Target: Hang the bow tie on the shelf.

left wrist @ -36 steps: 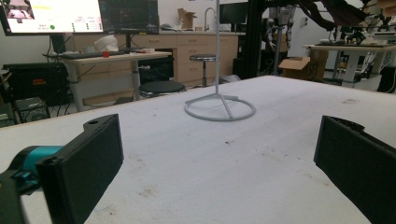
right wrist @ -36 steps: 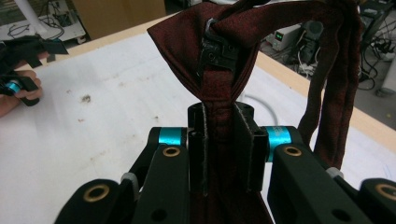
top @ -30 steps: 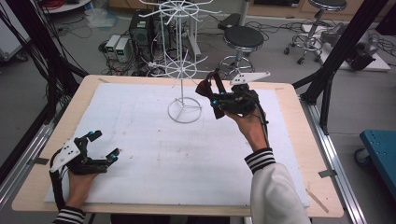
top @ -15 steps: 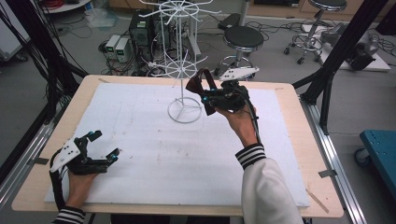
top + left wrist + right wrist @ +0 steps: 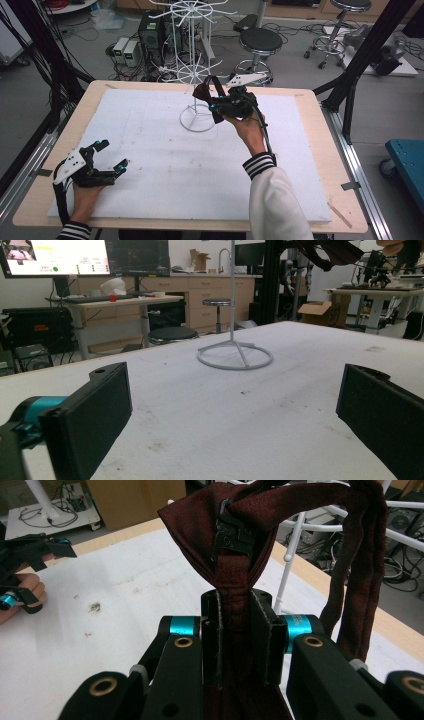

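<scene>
One dark red bow tie (image 5: 204, 93) with its strap is pinched at the middle in the right gripper (image 5: 218, 106), held in the air just right of the one white wire rack (image 5: 196, 75) at the far middle of the one white foam board (image 5: 150, 150). Since a second ago that gripper has moved left toward the rack's pole. The left gripper (image 5: 111, 156) (jaws spread, holding nothing) rests near left, unmoved. No writing is legible.

Rack far, hand-held grippers apart
The wire rack (image 5: 198, 107) stands far-centre on the surface (image 5: 150, 150); the bow tie (image 5: 212, 97) (clamped in the right hand-held gripper (image 5: 220, 106)) hangs beside its pole, the left hand-held gripper (image 5: 111, 156) rests near-left.
</scene>
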Available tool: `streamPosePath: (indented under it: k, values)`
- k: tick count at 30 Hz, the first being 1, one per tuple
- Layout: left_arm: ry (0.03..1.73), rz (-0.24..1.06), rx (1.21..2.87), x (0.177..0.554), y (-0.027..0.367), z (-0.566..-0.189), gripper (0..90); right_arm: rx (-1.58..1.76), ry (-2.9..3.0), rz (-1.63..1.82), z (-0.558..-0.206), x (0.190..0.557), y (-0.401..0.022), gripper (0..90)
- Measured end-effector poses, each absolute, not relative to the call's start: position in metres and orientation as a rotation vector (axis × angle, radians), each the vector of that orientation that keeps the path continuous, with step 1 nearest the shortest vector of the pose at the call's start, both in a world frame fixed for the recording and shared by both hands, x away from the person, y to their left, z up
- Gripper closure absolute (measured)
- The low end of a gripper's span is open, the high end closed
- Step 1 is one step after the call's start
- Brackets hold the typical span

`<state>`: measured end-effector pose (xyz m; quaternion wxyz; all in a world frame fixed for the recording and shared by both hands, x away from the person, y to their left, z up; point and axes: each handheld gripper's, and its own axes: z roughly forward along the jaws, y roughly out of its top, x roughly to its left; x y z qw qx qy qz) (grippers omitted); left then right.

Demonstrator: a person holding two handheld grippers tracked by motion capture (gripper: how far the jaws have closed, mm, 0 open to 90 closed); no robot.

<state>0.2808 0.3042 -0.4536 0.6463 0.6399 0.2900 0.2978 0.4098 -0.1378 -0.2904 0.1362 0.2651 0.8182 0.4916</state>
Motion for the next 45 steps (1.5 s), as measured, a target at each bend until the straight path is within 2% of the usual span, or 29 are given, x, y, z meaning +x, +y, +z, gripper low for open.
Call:
streamPosePath:
  k: [41, 42, 43, 45]
  values:
    - [0.660, 0.675, 1.450, 0.281, 0.304, -0.454, 1.8, 0.851, 2.434, 1.382, -0.335, 0.427, -0.124, 76.3]
    - [0.660, 0.674, 1.452, 0.281, 0.304, -0.454, 1.8, 0.843, 2.431, 1.382, -0.336, 0.427, -0.124, 74.8]
    - [0.660, 0.675, 1.451, 0.281, 0.304, -0.454, 1.8, 0.844, 2.433, 1.389, -0.335, 0.427, -0.123, 68.2]
    - [0.660, 0.674, 1.452, 0.281, 0.304, -0.454, 1.8, 0.872, 2.400, 1.413, -0.336, 0.426, -0.122, 37.1]
